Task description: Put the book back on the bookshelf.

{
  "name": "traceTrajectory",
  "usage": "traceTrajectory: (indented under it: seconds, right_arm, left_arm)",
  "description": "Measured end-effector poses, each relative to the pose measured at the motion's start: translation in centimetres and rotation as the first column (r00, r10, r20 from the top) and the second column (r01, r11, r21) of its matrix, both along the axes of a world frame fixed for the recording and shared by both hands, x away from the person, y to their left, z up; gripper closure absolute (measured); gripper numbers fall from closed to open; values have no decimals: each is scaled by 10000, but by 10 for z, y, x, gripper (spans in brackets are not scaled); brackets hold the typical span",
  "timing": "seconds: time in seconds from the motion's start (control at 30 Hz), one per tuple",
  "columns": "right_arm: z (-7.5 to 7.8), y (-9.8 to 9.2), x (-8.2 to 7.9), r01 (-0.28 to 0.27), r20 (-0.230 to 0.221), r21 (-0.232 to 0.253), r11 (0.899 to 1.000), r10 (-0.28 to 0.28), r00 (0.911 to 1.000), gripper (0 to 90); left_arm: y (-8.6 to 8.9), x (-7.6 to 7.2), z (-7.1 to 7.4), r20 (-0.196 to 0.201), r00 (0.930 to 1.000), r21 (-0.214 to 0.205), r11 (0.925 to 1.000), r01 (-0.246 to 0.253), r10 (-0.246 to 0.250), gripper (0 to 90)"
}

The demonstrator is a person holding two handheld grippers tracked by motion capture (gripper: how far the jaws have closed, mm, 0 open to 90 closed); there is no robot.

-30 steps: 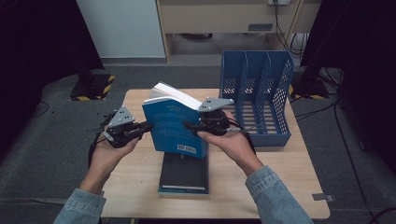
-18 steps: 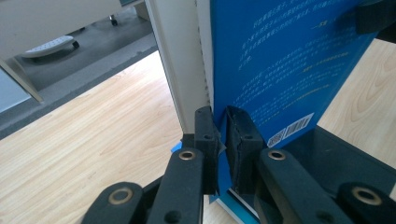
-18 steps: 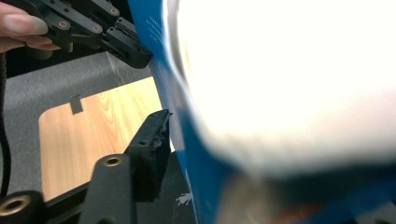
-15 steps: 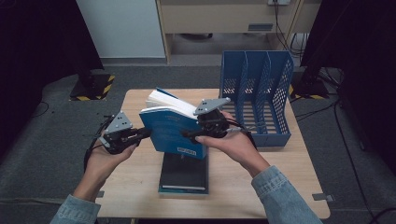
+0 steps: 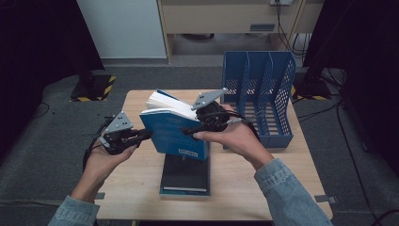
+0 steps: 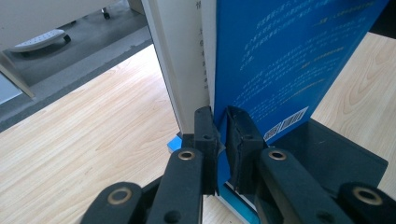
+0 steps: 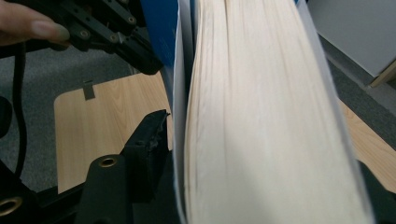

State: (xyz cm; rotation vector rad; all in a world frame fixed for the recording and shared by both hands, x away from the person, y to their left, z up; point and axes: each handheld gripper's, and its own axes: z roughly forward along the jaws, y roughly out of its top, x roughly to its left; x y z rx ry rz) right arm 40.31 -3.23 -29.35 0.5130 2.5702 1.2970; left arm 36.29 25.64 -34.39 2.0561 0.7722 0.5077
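left tongs: left tongs [image 5: 143, 135] nearly closed, pinching the blue cover [image 6: 280, 60] of a thick blue-covered paperback book [image 5: 175, 129]; in the left gripper view one pad sits on the inner side of the cover, the other on the outer printed side
right tongs: right tongs [image 5: 188, 132] at the book's opposite edge; jaws have just been closing; in the right gripper view the cream page block [image 7: 261, 116] stands between the jaws, left pad [image 7: 147, 135] just beside the cover, right jaw hidden behind the pages, so whether they press can't be told
book: held up off the counter between both tongs, tilted, pages fanning open at the top, barcode corner low
under the tongs: dark flat hardcover book [image 5: 186, 174] lies on the light wooden counter [image 5: 141, 188], right below the held book
beyond right tongs: blue perforated plastic file rack [image 5: 259, 94] with upright dividers, standing on the counter, near the right hand [image 5: 235, 136], not touching the book
left hand: left hand [image 5: 106, 155] grips its tool, cable trailing off the counter edge
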Motion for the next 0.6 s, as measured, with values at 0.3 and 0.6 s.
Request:
traceTrajectory:
  seconds: [0.3, 0.6]
  right_arm:
    - [3, 7, 5, -160, -232, 148, 9998, 163, 9996, 561]
    - [4, 7, 5, -251, -318, 86, 9996, 253, 9992, 586]
  left_arm:
    - [-3, 2, -5, 68, 9989, -9, 9989, -471, 471, 652]
    - [-2, -6, -52, -382, 9900, -179, 9904, -1368, 1360, 292]
